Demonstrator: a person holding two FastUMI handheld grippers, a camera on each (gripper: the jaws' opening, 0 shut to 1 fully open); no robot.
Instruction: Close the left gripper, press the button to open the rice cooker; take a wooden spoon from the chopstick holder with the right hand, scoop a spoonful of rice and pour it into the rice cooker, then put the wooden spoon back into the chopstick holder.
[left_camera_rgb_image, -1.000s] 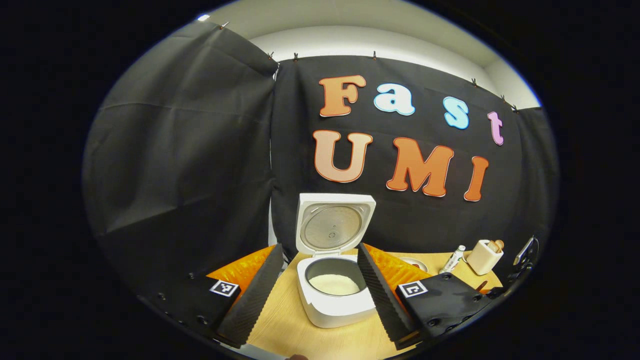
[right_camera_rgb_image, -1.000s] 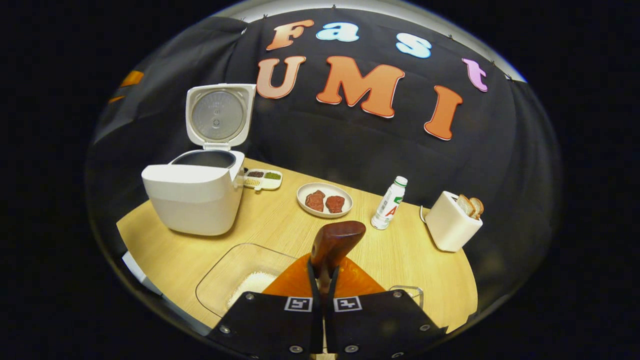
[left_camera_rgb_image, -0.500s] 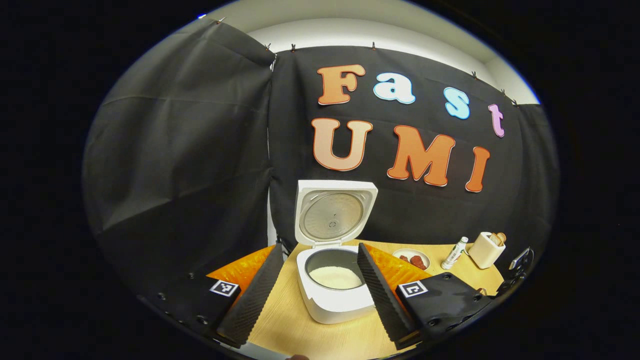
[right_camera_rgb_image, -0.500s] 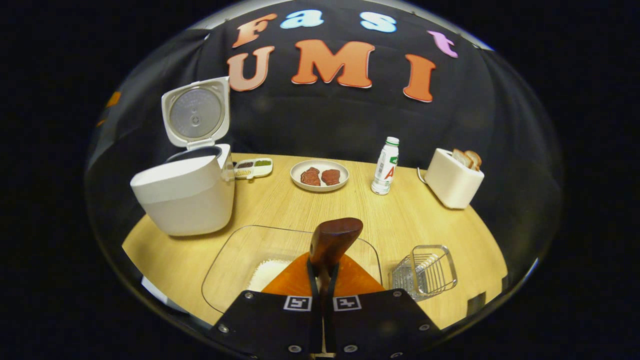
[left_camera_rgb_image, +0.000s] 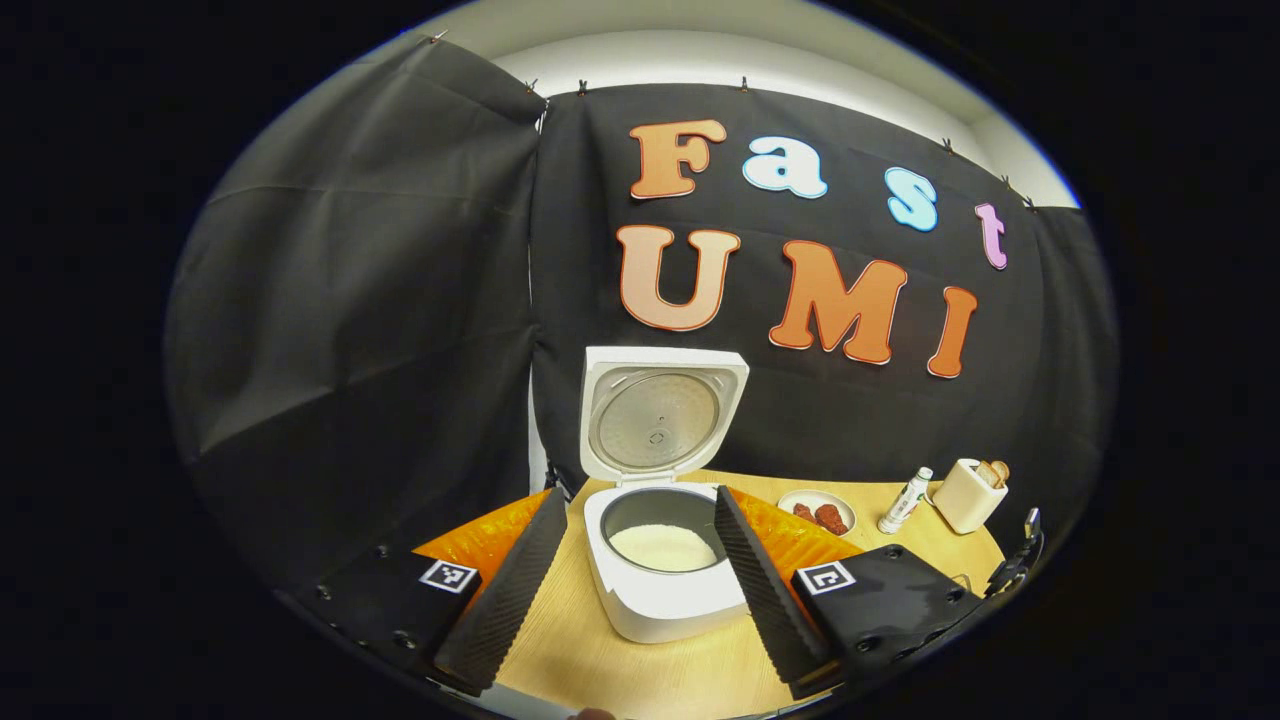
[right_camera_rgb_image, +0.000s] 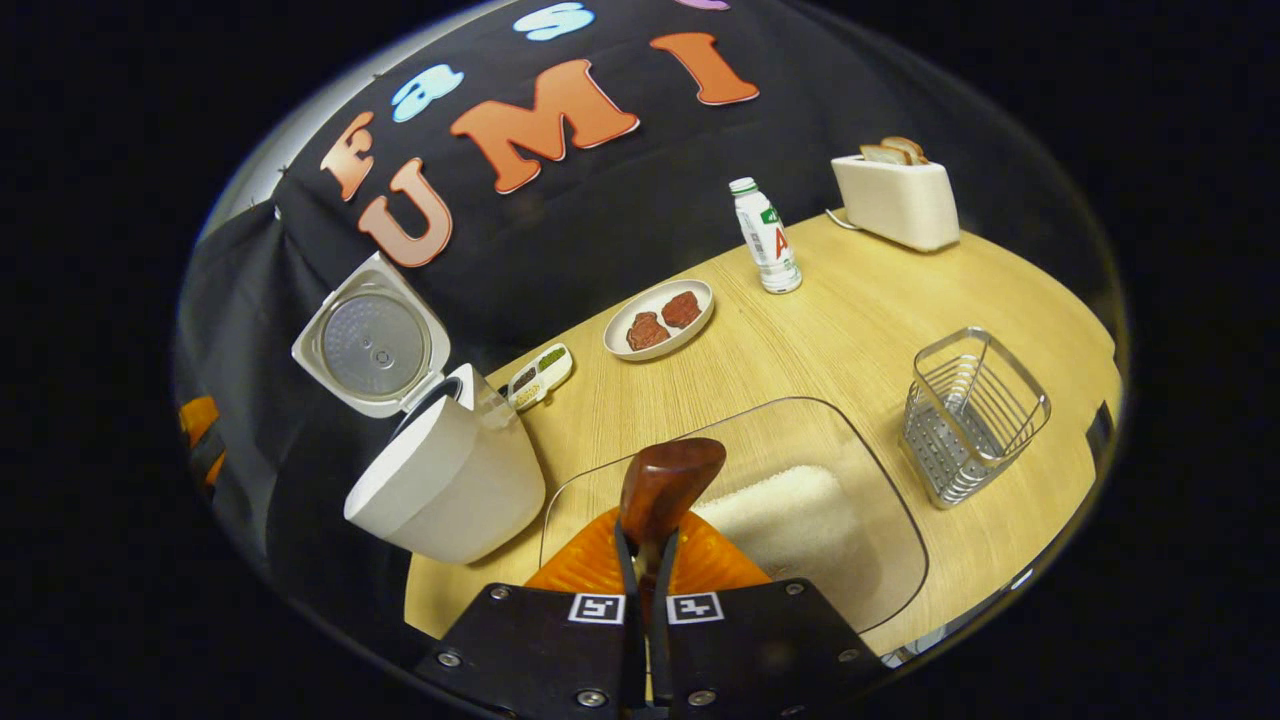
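Observation:
The white rice cooker (left_camera_rgb_image: 665, 600) stands open, its lid (left_camera_rgb_image: 660, 420) upright and white rice in the pot (left_camera_rgb_image: 662, 546). My left gripper (left_camera_rgb_image: 635, 600) hangs open in front of it, a finger on either side of the pot and touching nothing. My right gripper (right_camera_rgb_image: 648, 545) is shut on the wooden spoon (right_camera_rgb_image: 665, 485), whose dark brown bowl sticks out over the clear rice tray (right_camera_rgb_image: 880, 500) with its heap of rice (right_camera_rgb_image: 790, 520). The wire chopstick holder (right_camera_rgb_image: 970, 415) stands to the right of the tray. The cooker (right_camera_rgb_image: 440, 480) sits to the left of the spoon.
On the wooden table (right_camera_rgb_image: 800, 340) behind the tray are a plate with two pieces of meat (right_camera_rgb_image: 660, 318), a small divided dish (right_camera_rgb_image: 540, 372), a bottle (right_camera_rgb_image: 765, 235) and a toaster with bread (right_camera_rgb_image: 895, 185). Black cloth walls close the back and left.
My right gripper, still holding the spoon, has rolled and swung right, so the rice tray and wire holder now lie closer ahead. The left gripper has tilted a little; the cooker stays open.

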